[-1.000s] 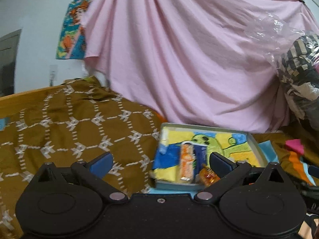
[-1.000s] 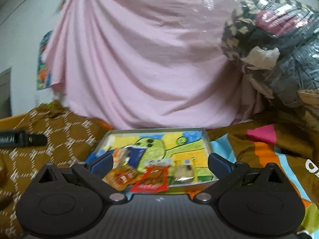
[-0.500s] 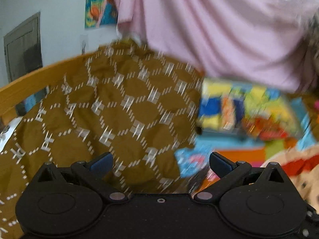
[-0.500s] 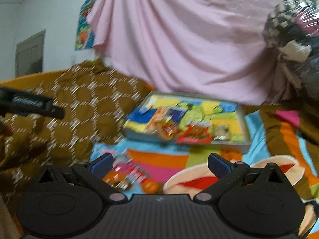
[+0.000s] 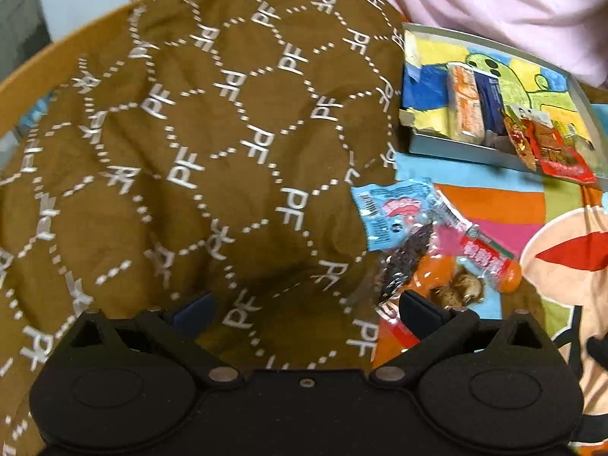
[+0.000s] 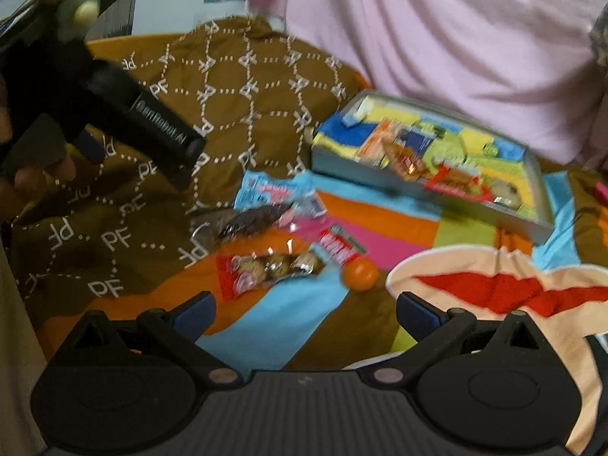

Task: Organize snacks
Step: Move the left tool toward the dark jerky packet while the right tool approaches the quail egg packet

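On the bed's multicoloured blanket (image 6: pixel 383 228): one shallow grey tray (image 6: pixel 425 186) lined with a bright cartoon drawing, set at the far side below a draped pink sheet (image 6: pixel 437 49). Tray contents: an orange-and-white wrapped bar (image 5: pixel 465 104) lying lengthwise beside a dark blue packet (image 5: pixel 494 102), a small orange foil packet (image 5: pixel 518 140), and a red packet (image 5: pixel 558 152) overhanging the near rim. Loose snacks on the blanket in front of the tray, near a brown quilted cover printed "PF" (image 5: pixel 212 159): a light blue packet (image 5: pixel 391 216) at the cover's edge; a dark, clear-wrapped snack (image 5: pixel 402 266) just below it; a red-and-white packet (image 5: pixel 484 254) lying across an orange ball-shaped item (image 6: pixel 360 273); a clear packet of brown pieces with a red end (image 6: pixel 266 266) nearest the cameras. Left gripper (image 5: pixel 304 311): jaws spread wide, nothing between them, held above the brown cover with the loose snacks beside its right finger. Right gripper (image 6: pixel 304 311): jaws likewise wide apart and empty, above the blanket just short of the loose snacks. Right wrist view also shows the left tool's black body at upper left, a hand (image 6: pixel 30 174) gripping it. Both views somewhat motion-blurred; packet lettering unreadable.
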Motion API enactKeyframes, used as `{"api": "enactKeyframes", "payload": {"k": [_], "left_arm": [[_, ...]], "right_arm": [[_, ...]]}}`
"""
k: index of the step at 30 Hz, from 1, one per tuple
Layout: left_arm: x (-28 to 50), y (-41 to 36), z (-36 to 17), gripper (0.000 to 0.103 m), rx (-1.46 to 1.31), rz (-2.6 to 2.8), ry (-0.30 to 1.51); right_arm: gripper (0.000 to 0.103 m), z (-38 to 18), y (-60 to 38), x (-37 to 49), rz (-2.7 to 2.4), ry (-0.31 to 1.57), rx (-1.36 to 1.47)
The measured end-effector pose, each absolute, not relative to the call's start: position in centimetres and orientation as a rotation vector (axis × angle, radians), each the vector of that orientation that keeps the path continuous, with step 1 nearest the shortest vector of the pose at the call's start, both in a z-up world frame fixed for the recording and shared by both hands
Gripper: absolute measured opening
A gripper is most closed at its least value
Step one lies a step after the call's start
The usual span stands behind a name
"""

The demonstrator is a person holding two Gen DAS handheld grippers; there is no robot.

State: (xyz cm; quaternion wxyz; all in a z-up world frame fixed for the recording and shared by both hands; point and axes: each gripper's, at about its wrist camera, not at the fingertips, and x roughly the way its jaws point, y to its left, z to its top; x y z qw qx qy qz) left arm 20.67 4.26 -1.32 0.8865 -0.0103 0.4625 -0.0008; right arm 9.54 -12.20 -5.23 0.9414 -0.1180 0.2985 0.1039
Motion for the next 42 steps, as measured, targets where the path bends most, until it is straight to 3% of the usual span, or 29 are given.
{"api": "enactKeyframes", "payload": {"k": [6, 15, 31, 42], "left_arm": [[23.9, 4.8, -2.2, 0.102, -0.138, -0.068, 1.027], [26.9, 3.6, -3.8, 0.102, -0.050, -0.116, 1.029], [27.1, 3.3, -5.2, 0.102, -0.088, -0.224, 1.066], [26.8, 1.9, -6.4, 0.101, -0.005, -0.229, 1.097]], "right_arm": [[0.103, -5.3, -12.4, 13.0, 0.221, 0.714, -0.089], [0.103, -7.5, -11.8, 18.8, 0.159, 0.881, 0.189], [0.103, -10.4, -9.2, 21.1, -0.046, 0.866, 0.091], [0.102, -9.9, -14.3, 17.7, 0.024, 0.882, -0.138]]}}
